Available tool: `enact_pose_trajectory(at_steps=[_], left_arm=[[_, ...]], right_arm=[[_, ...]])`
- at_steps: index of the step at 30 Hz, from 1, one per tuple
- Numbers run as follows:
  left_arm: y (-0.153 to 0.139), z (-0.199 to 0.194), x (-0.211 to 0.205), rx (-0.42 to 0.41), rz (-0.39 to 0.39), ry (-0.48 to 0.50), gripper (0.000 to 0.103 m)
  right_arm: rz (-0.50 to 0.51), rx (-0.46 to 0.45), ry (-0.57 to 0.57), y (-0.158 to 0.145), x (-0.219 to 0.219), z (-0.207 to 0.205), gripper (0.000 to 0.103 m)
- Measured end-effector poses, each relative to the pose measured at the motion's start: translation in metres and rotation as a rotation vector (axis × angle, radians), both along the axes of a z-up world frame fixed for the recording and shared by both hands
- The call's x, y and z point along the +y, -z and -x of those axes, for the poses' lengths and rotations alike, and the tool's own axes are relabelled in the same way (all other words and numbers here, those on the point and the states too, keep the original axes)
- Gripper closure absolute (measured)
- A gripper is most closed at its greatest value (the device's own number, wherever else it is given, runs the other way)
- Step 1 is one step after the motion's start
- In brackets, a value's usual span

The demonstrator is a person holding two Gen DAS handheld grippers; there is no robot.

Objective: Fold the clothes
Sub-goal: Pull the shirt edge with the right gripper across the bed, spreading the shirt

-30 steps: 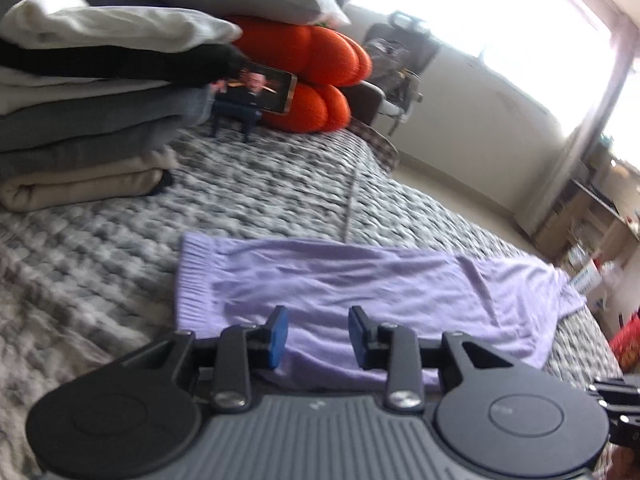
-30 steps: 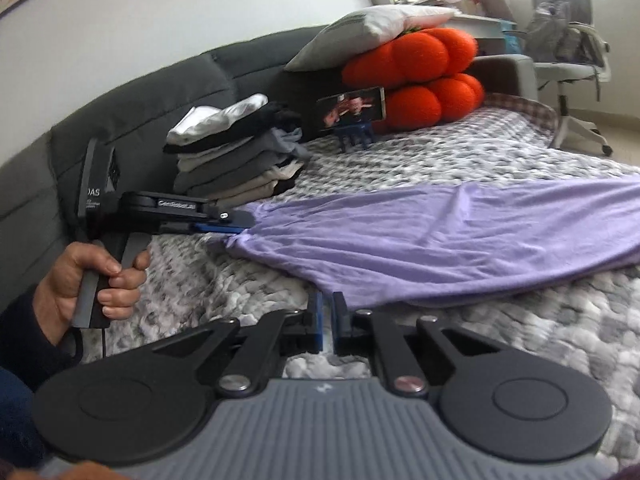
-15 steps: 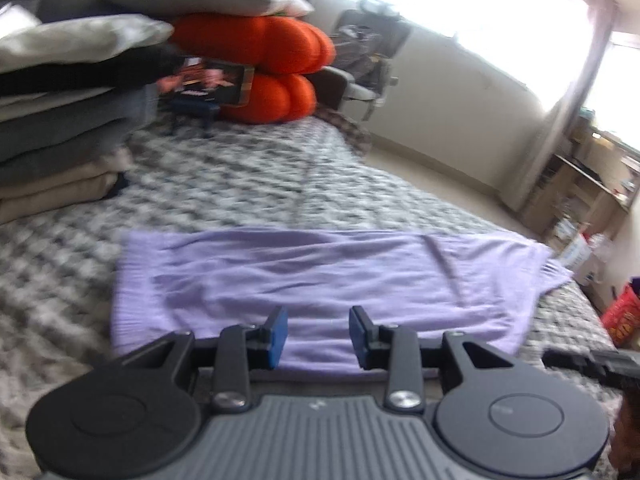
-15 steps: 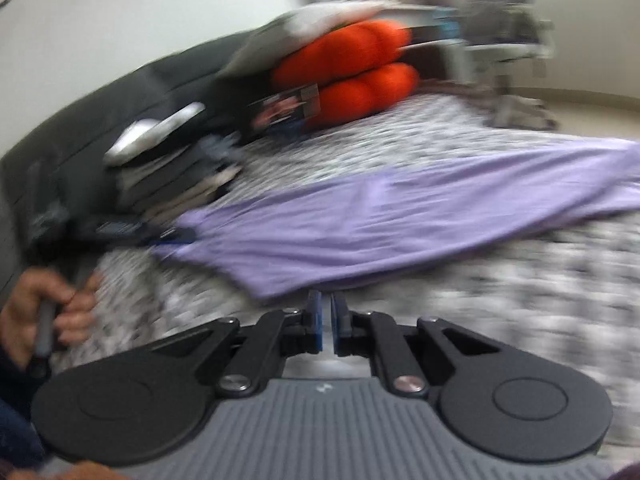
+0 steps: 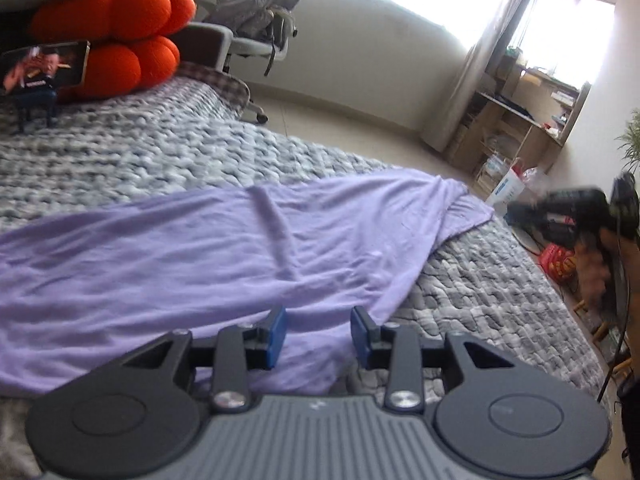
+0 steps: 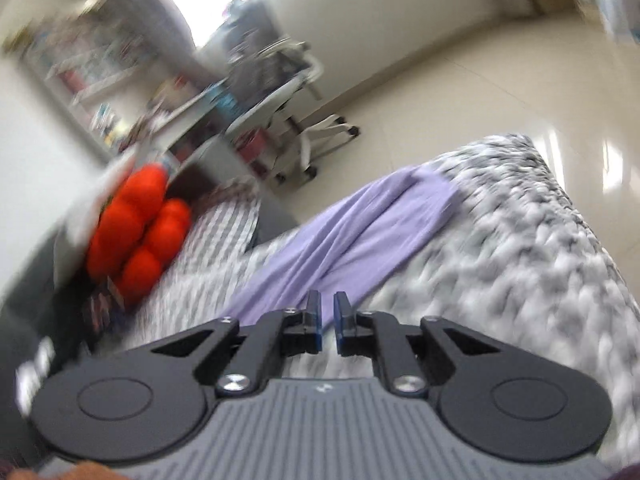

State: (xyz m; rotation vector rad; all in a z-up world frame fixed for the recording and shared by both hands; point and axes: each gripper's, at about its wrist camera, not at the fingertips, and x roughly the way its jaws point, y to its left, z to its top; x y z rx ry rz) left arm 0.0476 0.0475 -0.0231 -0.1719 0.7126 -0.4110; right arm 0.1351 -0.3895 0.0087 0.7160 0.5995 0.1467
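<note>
A lilac garment (image 5: 208, 248) lies spread flat on the grey knitted bed cover (image 5: 480, 280); it also shows in the right wrist view (image 6: 344, 236), which is blurred. My left gripper (image 5: 318, 334) is open and empty, just above the garment's near edge. My right gripper (image 6: 327, 322) has its blue pads nearly together with a thin gap and nothing between them, above the garment's near end. The right gripper also shows, blurred, at the far right of the left wrist view (image 5: 576, 208), beyond the garment's far end.
Orange cushions (image 5: 116, 36) and a phone on a stand (image 5: 40, 68) sit at the bed's far left. An office chair (image 5: 260, 12) stands on the floor beyond. Shelves (image 5: 516, 128) are at the right. The bed edge drops off to the right.
Both grippers have swung right along the garment. The stack of folded clothes has left both views. The right gripper has tilted and moved fast toward the garment's far end.
</note>
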Motion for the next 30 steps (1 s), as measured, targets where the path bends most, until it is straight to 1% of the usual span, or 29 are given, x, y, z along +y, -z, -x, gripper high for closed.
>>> enact_pose_trajectory(at_steps=[1,3,4,5,7,13,15,16,17,18,19,20,24,26,28,30], left_arm=[[0.003,-0.002,-0.002,-0.006,-0.011,0.002,0.067],[0.006,-0.003,-0.005,-0.023,-0.022,0.010,0.067],[0.006,-0.002,-0.006,-0.030,-0.027,0.016,0.067],[0.007,-0.001,-0.006,-0.036,-0.033,0.021,0.067],[0.007,0.001,-0.006,-0.042,-0.038,0.025,0.067],[0.007,0.002,-0.007,-0.044,-0.040,0.017,0.067],[0.007,0.003,-0.007,-0.052,-0.046,0.020,0.067],[0.007,0.003,-0.007,-0.054,-0.047,0.021,0.067],[0.008,0.002,-0.007,-0.054,-0.044,0.022,0.067],[0.008,0.002,-0.006,-0.053,-0.039,0.022,0.067],[0.008,0.002,-0.005,-0.050,-0.035,0.022,0.067],[0.008,0.001,-0.005,-0.049,-0.033,0.022,0.067],[0.008,0.001,-0.004,-0.044,-0.028,0.027,0.067],[0.007,0.000,-0.003,-0.040,-0.022,0.027,0.067],[0.008,0.000,-0.003,-0.036,-0.015,0.025,0.067],[0.008,0.000,-0.003,-0.038,-0.017,0.028,0.067]], right_arm=[[-0.013,0.015,0.029,0.003,-0.007,-0.011,0.087],[0.017,0.041,0.072,0.007,-0.013,-0.035,0.084],[0.028,0.044,0.082,0.008,-0.015,-0.044,0.080],[0.034,0.051,0.089,0.009,-0.017,-0.055,0.062],[0.046,0.048,0.109,0.009,-0.021,-0.069,0.046],[0.124,0.059,0.109,0.018,-0.016,-0.095,0.046],[0.172,0.060,0.095,0.019,-0.011,-0.099,0.053],[0.198,0.060,0.089,0.019,-0.008,-0.101,0.061],[0.224,0.059,0.082,0.019,-0.006,-0.102,0.074],[0.254,0.063,0.081,0.020,-0.004,-0.104,0.083],[0.285,0.066,0.081,0.021,-0.002,-0.106,0.094],[0.321,0.068,0.086,0.021,0.001,-0.107,0.098],[0.438,0.041,0.097,0.016,0.010,-0.103,0.100],[0.493,0.022,0.082,0.009,0.017,-0.102,0.101],[0.540,0.005,0.061,0.002,0.023,-0.104,0.101],[0.562,-0.012,0.046,-0.008,0.028,-0.103,0.101]])
